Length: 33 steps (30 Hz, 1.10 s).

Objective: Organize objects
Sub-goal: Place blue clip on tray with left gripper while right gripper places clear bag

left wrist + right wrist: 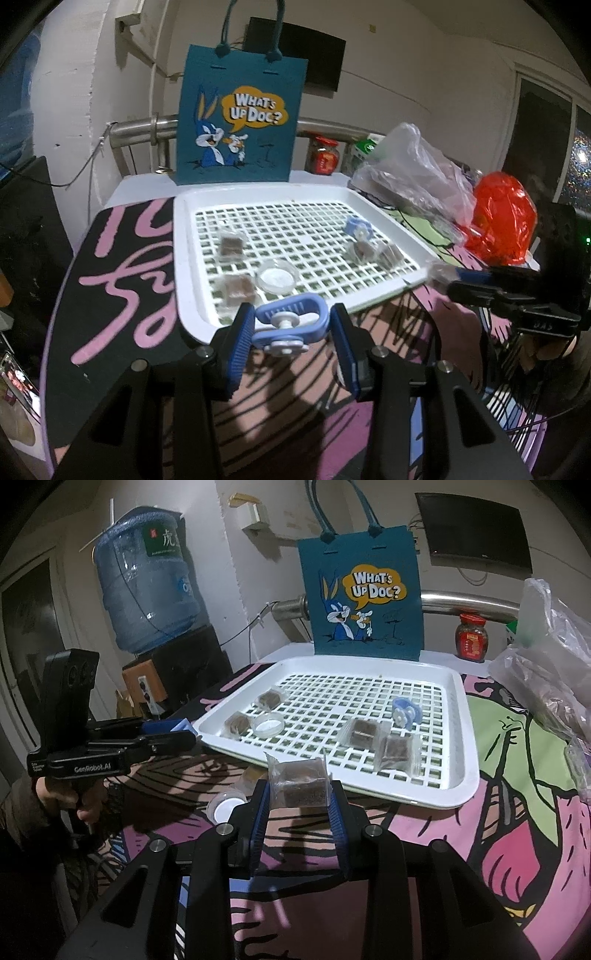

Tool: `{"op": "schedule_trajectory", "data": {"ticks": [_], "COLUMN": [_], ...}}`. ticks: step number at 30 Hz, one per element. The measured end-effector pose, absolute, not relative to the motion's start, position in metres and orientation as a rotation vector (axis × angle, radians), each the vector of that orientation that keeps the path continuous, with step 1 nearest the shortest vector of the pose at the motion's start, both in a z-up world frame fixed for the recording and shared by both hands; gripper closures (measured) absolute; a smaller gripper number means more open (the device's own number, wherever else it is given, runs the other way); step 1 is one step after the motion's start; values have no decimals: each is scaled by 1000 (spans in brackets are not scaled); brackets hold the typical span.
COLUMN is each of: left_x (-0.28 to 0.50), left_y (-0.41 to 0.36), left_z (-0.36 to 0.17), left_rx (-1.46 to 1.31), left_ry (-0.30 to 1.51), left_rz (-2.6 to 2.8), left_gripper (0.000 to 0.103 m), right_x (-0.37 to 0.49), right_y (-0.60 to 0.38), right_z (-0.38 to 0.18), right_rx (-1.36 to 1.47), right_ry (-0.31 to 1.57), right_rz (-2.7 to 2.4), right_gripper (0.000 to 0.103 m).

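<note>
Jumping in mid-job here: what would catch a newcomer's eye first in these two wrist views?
The teal cartoon tote bag reading "What's Up Doc?" stands upright behind the white grid tray, with a big blue water jug off to the left. On the tray lie bagged brown cubes, a clear lid and a blue clip. The right gripper is shut on a bagged brown cube; the left gripper holds a blue clip.

White grid tray [469, 738] sitting on pink-black cartoon cloth [517, 775], teal rabbit-print bag [240, 122] standing, red plastic bag [504, 225] glowing, pale blue clip [291, 325] showing.
</note>
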<state>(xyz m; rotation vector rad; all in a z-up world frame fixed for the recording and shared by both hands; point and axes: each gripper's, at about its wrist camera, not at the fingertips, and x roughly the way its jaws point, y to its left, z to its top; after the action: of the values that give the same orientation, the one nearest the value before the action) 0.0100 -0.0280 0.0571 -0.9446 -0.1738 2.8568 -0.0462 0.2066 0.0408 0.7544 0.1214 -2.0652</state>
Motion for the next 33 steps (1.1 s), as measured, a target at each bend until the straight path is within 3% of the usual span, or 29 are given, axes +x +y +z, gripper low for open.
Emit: {"op": "schedule_trajectory", "data": {"ticks": [13,33], "left_x": [-66,-157], "left_y": [-30,3], "left_z": [86,24], "left_rx": [-946,-1289], "left_ry": [-102,-99], "left_rz": [2905,2840], "left_gripper": [62,62], "right_x": [-115,-245], "right_y": [204,149], "right_z": [95,23], "right_rx": [692,1066], "right_ry": [59,181], "right_rz": [-2154,-2242], "right_gripper": [72,72]}}
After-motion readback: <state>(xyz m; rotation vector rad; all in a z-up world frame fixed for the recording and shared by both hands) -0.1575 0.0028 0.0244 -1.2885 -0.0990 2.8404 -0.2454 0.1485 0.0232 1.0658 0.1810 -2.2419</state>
